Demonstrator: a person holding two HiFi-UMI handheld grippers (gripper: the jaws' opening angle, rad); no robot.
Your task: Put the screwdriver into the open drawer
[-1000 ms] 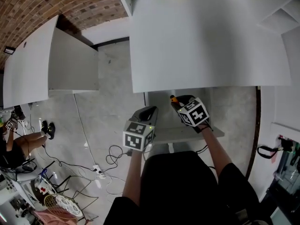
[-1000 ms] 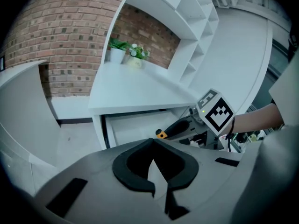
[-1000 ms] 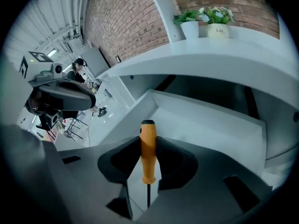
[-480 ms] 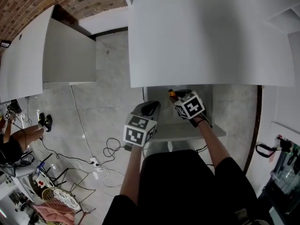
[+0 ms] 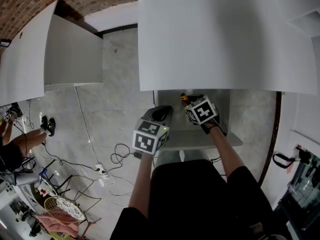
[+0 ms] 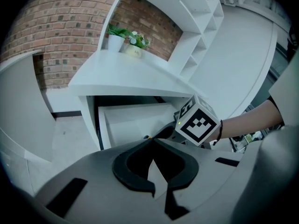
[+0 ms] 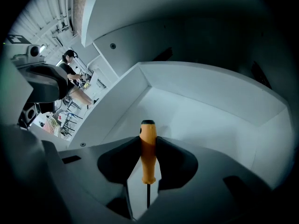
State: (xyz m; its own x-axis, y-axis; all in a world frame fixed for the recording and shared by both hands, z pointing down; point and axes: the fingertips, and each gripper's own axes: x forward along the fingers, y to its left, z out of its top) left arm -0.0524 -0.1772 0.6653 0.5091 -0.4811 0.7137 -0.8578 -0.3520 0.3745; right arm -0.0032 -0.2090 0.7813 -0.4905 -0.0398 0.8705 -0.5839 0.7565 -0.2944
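Camera layout: three views, all sharing the open drawer.
Head view looks steeply down over the counter and both tools; left tool view faces the drawer from its side, near; right tool view looks down into it, close.

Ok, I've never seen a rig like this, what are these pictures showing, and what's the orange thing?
No robot here: a person holds a two-jaw gripper in each hand. One picture looks down from a camera on their head; the other two look along each gripper's jaws. The right gripper is shut on an orange-handled screwdriver, pointing into the open white drawer beneath a white desk. The left gripper is shut and holds nothing.
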